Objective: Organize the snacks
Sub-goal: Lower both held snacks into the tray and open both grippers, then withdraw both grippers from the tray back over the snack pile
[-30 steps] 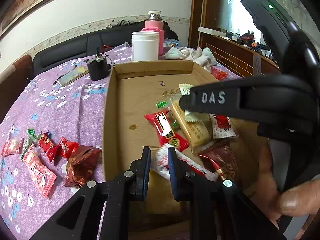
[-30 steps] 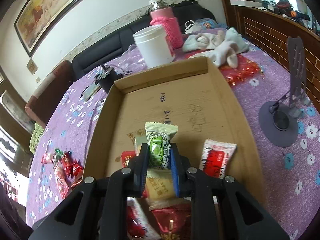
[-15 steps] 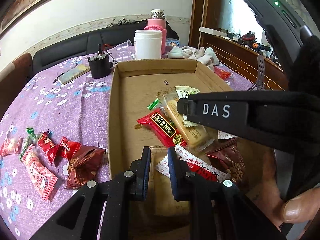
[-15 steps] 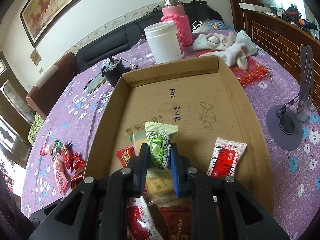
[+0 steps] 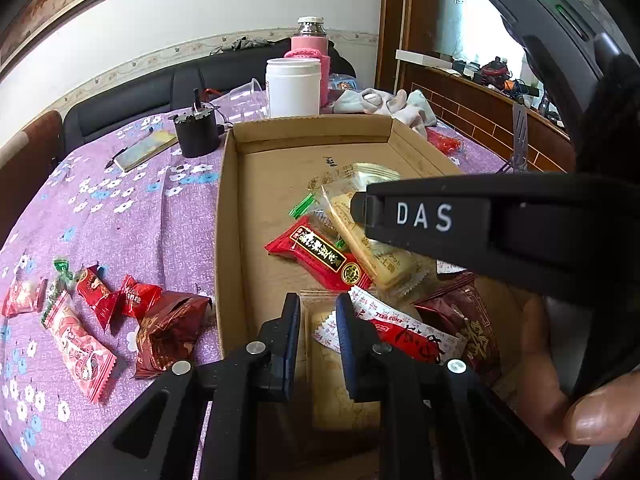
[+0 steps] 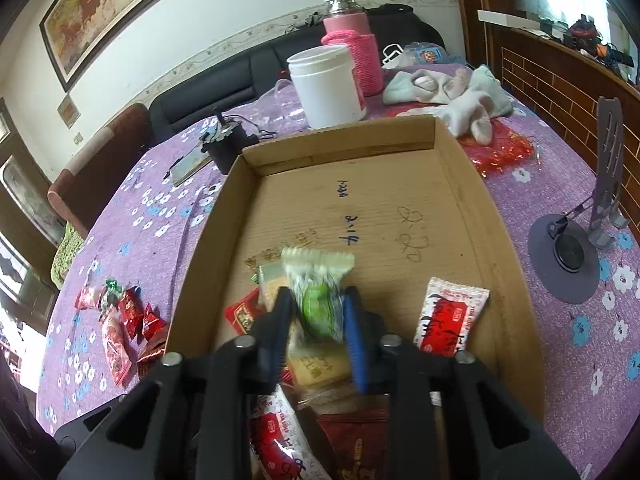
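Purple floral tablecloth spread under cardboard tray, into which snacks are being gathered. Wrapped snacks piled at tray's near end; small heap of red sweets left outside on cloth, judged yet to be collected. Right gripper seen with jaws opening, green-and-white packet between them, judged being released. Left gripper nearly closed, empty, over tray. Phone stand shown whole only by right view.

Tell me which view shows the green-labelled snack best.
The right wrist view: the green-labelled snack sits centred between the opening right claw. The left wrist view shows only its far end, behind the right claw's finger.
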### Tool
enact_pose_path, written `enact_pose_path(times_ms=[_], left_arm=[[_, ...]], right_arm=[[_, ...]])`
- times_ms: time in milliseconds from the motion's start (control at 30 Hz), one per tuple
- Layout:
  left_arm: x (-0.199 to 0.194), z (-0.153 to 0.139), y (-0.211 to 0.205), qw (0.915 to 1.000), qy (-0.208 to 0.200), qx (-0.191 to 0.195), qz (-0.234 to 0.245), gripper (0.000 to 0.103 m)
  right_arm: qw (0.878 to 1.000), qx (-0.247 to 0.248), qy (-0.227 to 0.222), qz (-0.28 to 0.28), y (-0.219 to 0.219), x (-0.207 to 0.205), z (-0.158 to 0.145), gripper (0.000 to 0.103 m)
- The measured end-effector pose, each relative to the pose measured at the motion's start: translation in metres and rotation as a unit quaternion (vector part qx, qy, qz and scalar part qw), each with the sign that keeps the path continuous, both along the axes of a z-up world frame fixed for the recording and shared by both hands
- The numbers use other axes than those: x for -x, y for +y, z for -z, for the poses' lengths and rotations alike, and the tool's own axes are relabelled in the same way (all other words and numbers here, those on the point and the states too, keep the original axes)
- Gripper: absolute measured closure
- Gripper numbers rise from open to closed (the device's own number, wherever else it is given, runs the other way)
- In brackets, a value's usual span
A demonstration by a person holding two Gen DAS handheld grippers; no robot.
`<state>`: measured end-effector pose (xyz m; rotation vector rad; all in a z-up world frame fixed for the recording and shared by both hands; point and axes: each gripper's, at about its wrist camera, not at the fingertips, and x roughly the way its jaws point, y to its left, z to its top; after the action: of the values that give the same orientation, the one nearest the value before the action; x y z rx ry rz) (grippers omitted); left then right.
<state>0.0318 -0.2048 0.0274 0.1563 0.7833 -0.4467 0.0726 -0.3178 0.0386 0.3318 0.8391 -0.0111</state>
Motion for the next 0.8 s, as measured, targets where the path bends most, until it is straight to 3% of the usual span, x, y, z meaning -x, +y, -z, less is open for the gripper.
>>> enact_pose_path(times_ms=[100, 167, 267, 400, 800], left_arm=[[0.002, -0.001, -0.001, 1.0000, 0.000, 0.002, 0.007, 0.068], [0.004, -0.002, -0.002, 0.9999, -0.005, -0.002, 0.009, 0.064], [0.006, -0.003, -0.002, 0.9999, -0.011, -0.006, 0.011, 0.062], [0.005, -0.006, 0.002, 0.9999, -0.006, 0.005, 0.007, 0.051], [0.003, -0.018, 0.015, 0.9991, -0.004, 0.042, -0.007, 0.050]], right_arm=[[1.000, -0.005, -0.007, 0.003, -0.002, 0.002, -0.003, 0.067], [1.000, -0.006, -0.012, 0.006, -0.002, 0.004, -0.006, 0.057], [1.000, -0.009, -0.022, 0.008, -0.002, 0.007, -0.010, 0.056], [0.999, -0.015, -0.027, 0.018, -0.007, 0.008, -0.012, 0.056], [0.998, -0.028, -0.044, 0.034, -0.013, 0.014, -0.017, 0.056]])
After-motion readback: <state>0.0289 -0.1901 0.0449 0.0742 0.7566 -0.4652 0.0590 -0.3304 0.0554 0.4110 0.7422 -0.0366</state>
